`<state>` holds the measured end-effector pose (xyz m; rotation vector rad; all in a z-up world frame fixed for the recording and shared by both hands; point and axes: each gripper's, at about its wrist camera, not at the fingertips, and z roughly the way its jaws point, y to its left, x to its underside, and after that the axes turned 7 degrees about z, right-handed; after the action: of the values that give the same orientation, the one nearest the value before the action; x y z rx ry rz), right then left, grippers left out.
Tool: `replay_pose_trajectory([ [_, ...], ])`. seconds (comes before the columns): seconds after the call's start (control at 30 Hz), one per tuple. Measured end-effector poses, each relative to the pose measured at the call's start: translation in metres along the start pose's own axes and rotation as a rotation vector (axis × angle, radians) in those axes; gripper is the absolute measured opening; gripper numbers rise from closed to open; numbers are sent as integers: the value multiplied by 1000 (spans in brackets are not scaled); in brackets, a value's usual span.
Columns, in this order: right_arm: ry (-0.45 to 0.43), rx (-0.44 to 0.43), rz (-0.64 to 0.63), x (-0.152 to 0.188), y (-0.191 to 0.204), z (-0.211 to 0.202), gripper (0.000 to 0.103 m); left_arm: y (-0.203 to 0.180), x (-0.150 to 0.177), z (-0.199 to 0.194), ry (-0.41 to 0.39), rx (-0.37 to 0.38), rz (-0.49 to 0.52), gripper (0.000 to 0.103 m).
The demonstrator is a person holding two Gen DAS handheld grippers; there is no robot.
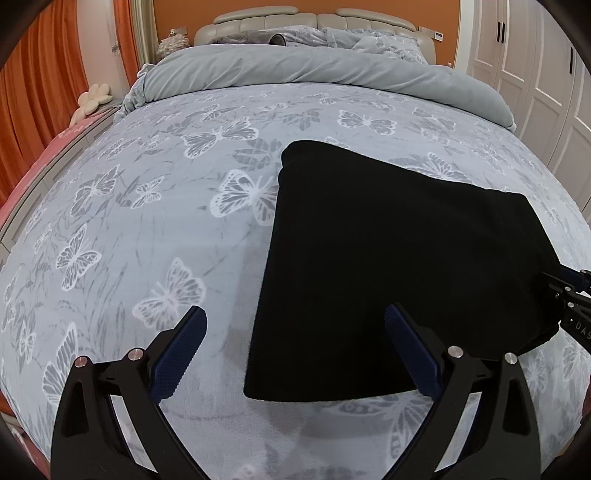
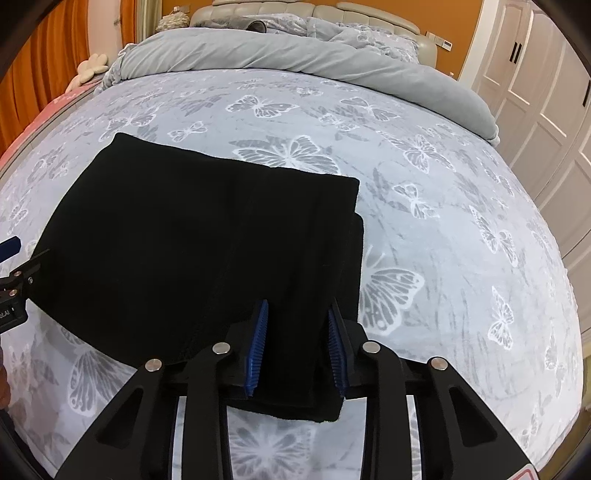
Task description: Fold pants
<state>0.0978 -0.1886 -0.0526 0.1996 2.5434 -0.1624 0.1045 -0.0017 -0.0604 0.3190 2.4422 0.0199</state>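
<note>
A home bedroom — made bed (image 1: 184, 221), padded headboard (image 1: 258, 22), white wardrobe doors (image 1: 546, 74).
</note>
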Motion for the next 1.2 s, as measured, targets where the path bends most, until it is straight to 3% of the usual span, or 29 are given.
replay_pose_trajectory([
  [0.3, -2, 0, 1, 0, 0, 0, 23, 0, 0, 1, 1, -1, 1, 95],
  [0.4, -19, -20, 10, -4, -1, -7, 14, 0, 0, 1, 1, -2, 0, 95],
  [0.43, -34, -35, 22, -6, -3, -14, 3, 0, 0, 0, 1, -1, -1, 95],
  [0.5, -58, -56, 48, -10, -12, -24, 3, -1, -1, 0, 0, -2, 1, 95],
  [0.6, 62, -98, 79, -7, -25, 8, 5, 3, 1, 2, 7, 7, -9, 95],
  [0.63, 61, -119, 100, -5, -28, 14, 13, 6, 1, 3, 14, 13, -17, 95],
  [0.7, 39, -113, 100, -10, -30, 1, 15, 18, 0, 3, 26, 29, -57, 95],
  [0.77, -5, -106, 139, -11, -39, -19, 42, 34, 0, 3, 39, 64, -121, 95],
  [0.87, -8, -129, 191, -10, -53, -24, 61, 60, 3, 12, 87, 168, -238, 96],
  [0.93, 65, -188, 269, -6, -64, -8, 66, 70, 8, 26, 136, 233, -306, 96],
  [1.0, 182, -313, 356, 0, -69, 19, 65, 69, 11, 37, 169, 300, -339, 96],
  [1.1, 249, -429, 462, 10, -71, 47, 71, 64, 14, 56, 217, 416, -381, 94],
  [1.13, 254, -460, 485, 10, -70, 53, 67, 62, 14, 60, 213, 409, -387, 92],
  [1.17, 244, -476, 494, 12, -68, 53, 50, 59, 12, 59, 186, 401, -368, 74],
  [1.2, 239, -500, 501, 11, -66, 52, 42, 57, 11, 57, 172, 436, -351, 49],
])
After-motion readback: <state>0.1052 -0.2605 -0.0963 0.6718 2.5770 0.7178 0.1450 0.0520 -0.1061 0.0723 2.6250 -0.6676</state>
